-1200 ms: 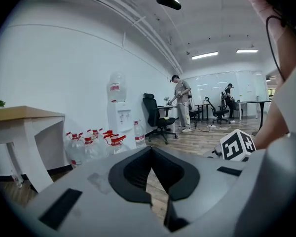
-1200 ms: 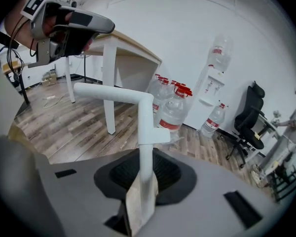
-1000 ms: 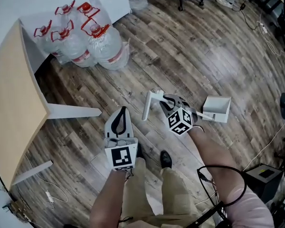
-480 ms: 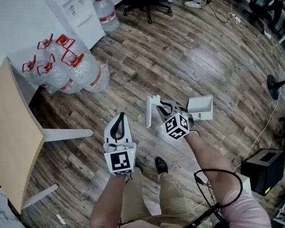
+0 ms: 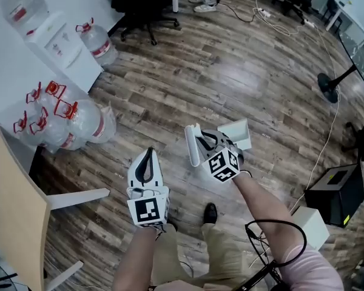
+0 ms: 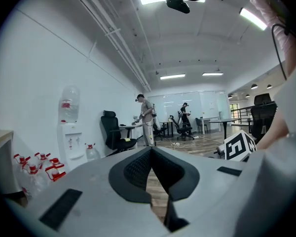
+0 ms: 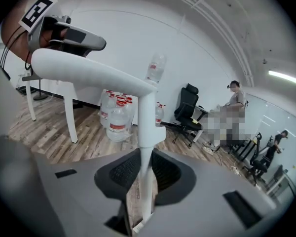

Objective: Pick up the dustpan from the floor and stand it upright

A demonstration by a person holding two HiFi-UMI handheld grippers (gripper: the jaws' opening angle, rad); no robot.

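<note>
Dustpan [image 5: 238, 133] raised, water bottles [image 5: 79, 123] well apart

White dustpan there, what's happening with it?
A person holds a hand-held gripper in each hand. The right hand-held gripper is shut on the thin stem of the white plastic dustpan, which looks lifted off the brown wood-plank floor. The left hand-held gripper is shut, holding nothing, off to the side.

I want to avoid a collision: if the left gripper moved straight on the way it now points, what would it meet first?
Nothing close: the left gripper, jaws shut, points over wood floor. The first thing in line looks like the black office chair far ahead, though depth is unclear.
</note>
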